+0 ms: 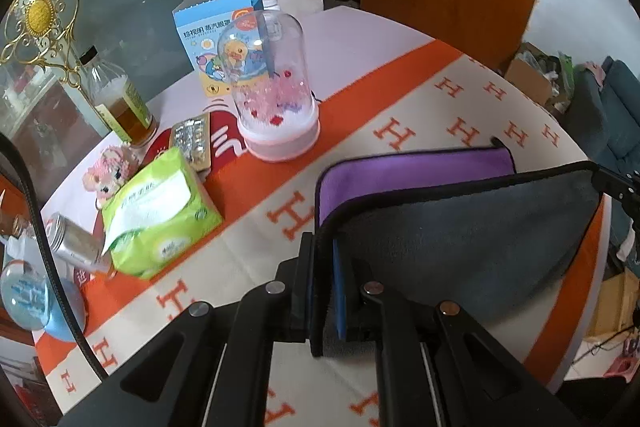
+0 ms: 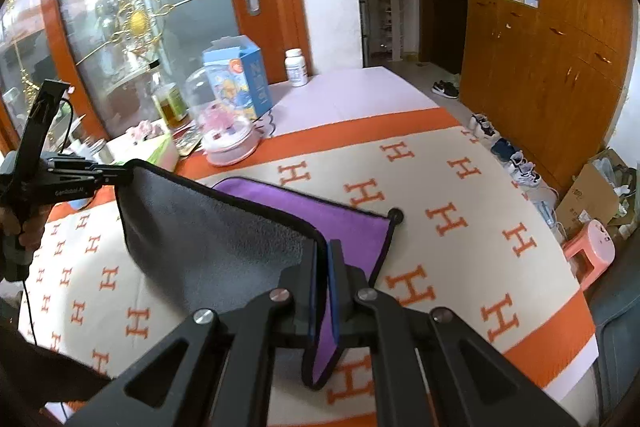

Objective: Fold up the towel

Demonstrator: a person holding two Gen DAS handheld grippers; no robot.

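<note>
Orange-bordered cream tablecloth [image 2: 460, 187] printed with H motifs covers the work surface; a wooden cabinet [image 2: 560, 47] stands at 2 o'clock in the right wrist view. Towel [image 2: 224, 239], grey on one face and purple on the other, occupies the centre of the cloth: its far portion lies flat, purple face up, while the near edge is raised off the cloth and stretched between the two claws. Domed ornament [image 1: 276, 95], blue carton [image 1: 212, 39], green tissue pack [image 1: 156, 211] and bottle [image 1: 120, 99] stand clustered from 9 to 11 o'clock in the left wrist view, apart from the towel. Left gripper [image 1: 322, 283] is closed on the left near corner; right gripper [image 2: 324, 287] is closed on the right near corner. The lifted edge runs side to side between the claws, and the flat purple portion lies ahead at 12 o'clock, about equally near both. The coming move probably carries both corners forward together.
</note>
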